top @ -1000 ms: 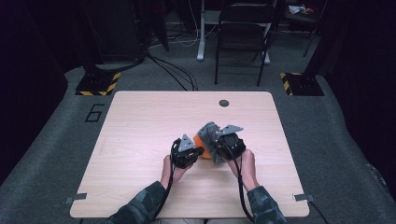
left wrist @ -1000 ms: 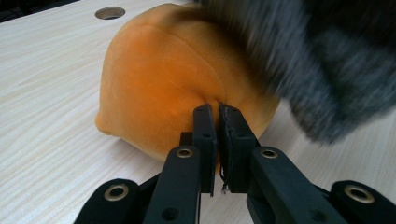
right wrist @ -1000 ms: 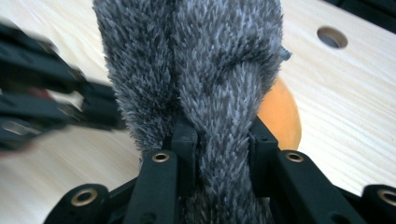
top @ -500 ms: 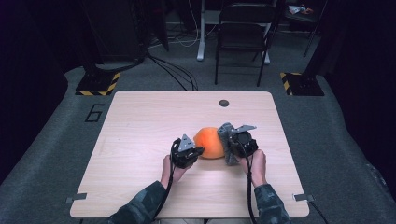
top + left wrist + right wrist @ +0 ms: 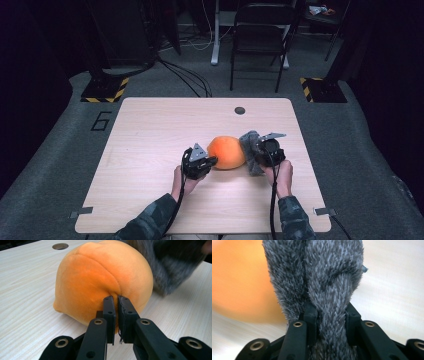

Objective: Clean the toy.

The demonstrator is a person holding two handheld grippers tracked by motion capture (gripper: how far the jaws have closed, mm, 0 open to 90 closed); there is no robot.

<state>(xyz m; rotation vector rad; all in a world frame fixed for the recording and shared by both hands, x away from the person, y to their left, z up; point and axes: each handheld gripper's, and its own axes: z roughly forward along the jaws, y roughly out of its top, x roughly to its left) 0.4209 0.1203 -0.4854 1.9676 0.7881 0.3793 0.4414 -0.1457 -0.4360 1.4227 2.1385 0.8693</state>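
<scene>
Left gripper [image 5: 115,298]: jaws nearly together, pinching a fold of the orange plush ball's fabric.
Right gripper [image 5: 329,312]: jaws clamped on grey furry cloth [image 5: 322,277].
Orange plush ball [image 5: 226,152]: centre of the high view, on the wooden table [image 5: 150,130], between both grippers.
Grey furry cloth: right of the ball, touching it.

The left gripper [image 5: 116,298] has its two black jaws nearly together, pinching a fold of fabric on the near side of the orange plush ball [image 5: 100,275]. The ball rests on the light wooden table [image 5: 27,292]. Behind the ball, to its right, lies grey furry fabric [image 5: 167,270], touching it. Behind the ball, to its left, is a round hole [image 5: 60,246] in the table.
</scene>
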